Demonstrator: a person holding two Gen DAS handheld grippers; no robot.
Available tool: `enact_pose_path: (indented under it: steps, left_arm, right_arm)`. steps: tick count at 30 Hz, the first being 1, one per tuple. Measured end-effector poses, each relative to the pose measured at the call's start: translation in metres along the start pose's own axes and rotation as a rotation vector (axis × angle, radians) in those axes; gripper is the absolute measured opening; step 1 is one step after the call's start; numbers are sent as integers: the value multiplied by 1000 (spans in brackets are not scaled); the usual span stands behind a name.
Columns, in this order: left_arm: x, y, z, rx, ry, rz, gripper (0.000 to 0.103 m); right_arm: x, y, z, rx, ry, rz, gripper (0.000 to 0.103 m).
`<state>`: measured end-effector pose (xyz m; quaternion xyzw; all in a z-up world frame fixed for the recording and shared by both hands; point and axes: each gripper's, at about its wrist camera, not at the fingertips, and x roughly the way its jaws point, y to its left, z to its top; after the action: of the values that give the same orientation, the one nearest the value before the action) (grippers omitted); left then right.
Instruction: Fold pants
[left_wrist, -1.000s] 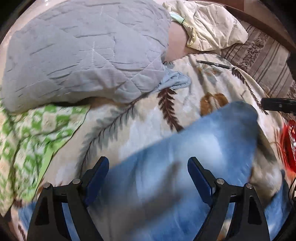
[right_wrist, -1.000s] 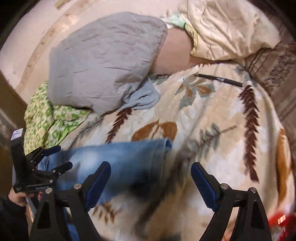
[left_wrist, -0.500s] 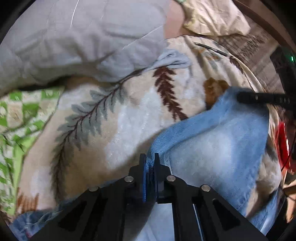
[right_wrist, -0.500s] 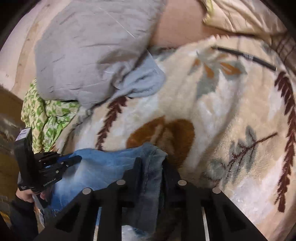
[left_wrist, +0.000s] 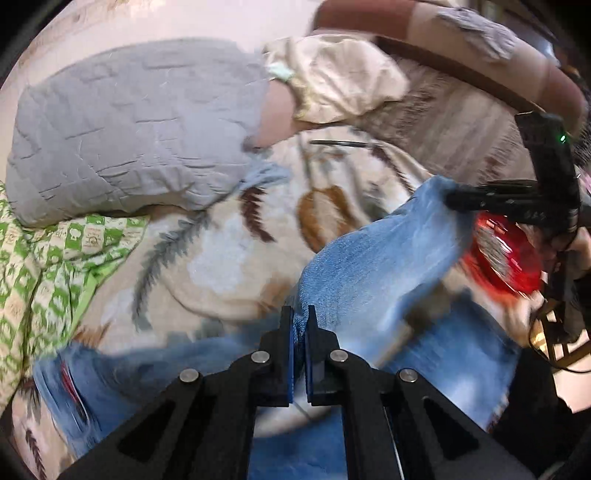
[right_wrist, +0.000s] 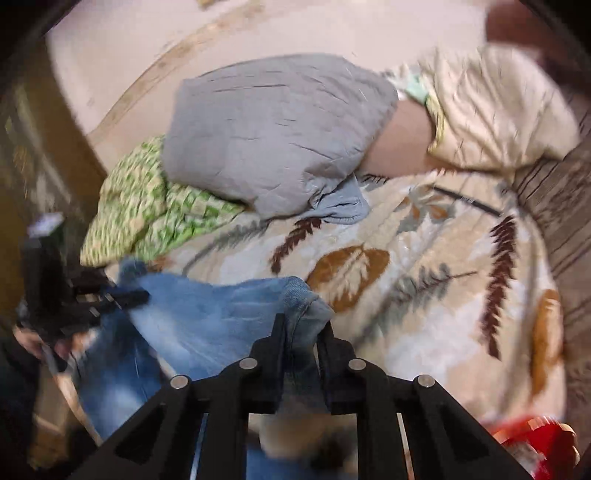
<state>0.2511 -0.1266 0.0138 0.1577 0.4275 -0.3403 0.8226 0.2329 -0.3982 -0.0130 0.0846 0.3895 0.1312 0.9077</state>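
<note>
Already we had both tools clenched on the soft, limp faded-blue denim pants (left_wrist: 373, 258): left tool (left_wrist: 300, 325) low centre, right tool (right_wrist: 301, 328) on the thicker hem, above the leaf-patterned bed blanket (right_wrist: 424, 295).

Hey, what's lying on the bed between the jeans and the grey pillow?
Only bare leaf-print blanket separates the jeans from the grey pillow; the right wrist view shows it best.
</note>
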Motion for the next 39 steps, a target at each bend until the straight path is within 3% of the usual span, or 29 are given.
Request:
enact_pose_path:
  steps: [2,5,9,12,14,15,16,17,18,20,23,27,29,33,34,35,36,37,38,39]
  left_arm:
    - [-13,-25,-23,30,-2,-4,4]
    - [-17,-59,-63,60,23,-17,4]
    - [-5,-87,-110,67,87,-32,4]
    - [16,-89,-133,10,135,-34,5]
    - [21,-90,-139,2,147,-24,8]
    - [20,-91,-142,-4,152,-26,13]
    - [16,-92,-143,-11,155,-29,19]
    - [10,-94,-143,-15,149,-42,33]
    - [0,-96,-145,-17,130,-58,54]
    - [-19,-101,-147,-4,72,-53,75]
    - [-34,-108,-149,12,50,-51,75]
    - [-29,-107,-156,-37,71,-59,75]
    - [-20,-108,-159,-36,86,-30,75]
    - [-5,-115,-159,62,95,49,75]
    - [1,-115,-157,79,112,59,73]
    - [7,-113,-157,92,129,73,60]
    - [14,-112,-156,103,152,69,33]
    - [21,-112,-157,110,180,63,15]
    - [28,-113,-158,124,204,63,2]
    - [28,-115,-158,142,196,68,1]
  right_arm:
    - [-21,14,-35,-72,-12,-43,16]
    - [-32,22,-78,-111,36,-62,16]
    - [-37,21,-130,-101,125,-39,16]
    - [-35,13,-156,-52,195,-20,18]
    - [-37,11,-167,-20,220,-29,28]
    - [-40,12,-170,-15,223,-47,39]
    - [-45,12,-173,-10,217,-50,57]
    - [-50,12,-174,-7,210,-46,65]
    - [-62,13,-177,-6,181,-42,74]
    - [-79,18,-181,-39,141,-43,74]
    - [-93,30,-188,-116,115,-52,74]
    - [-87,46,-196,-167,147,-48,74]
    - [-80,50,-200,-188,148,-57,74]
    - [-58,56,-205,-225,176,-88,74]
    - [-54,55,-206,-222,190,-85,73]
    - [-50,54,-206,-216,201,-92,70]
    - [-45,52,-206,-208,204,-104,56]
    - [-42,50,-206,-205,210,-109,34]
    - [-40,48,-207,-203,215,-114,33]
    - [-41,46,-207,-192,211,-96,31]
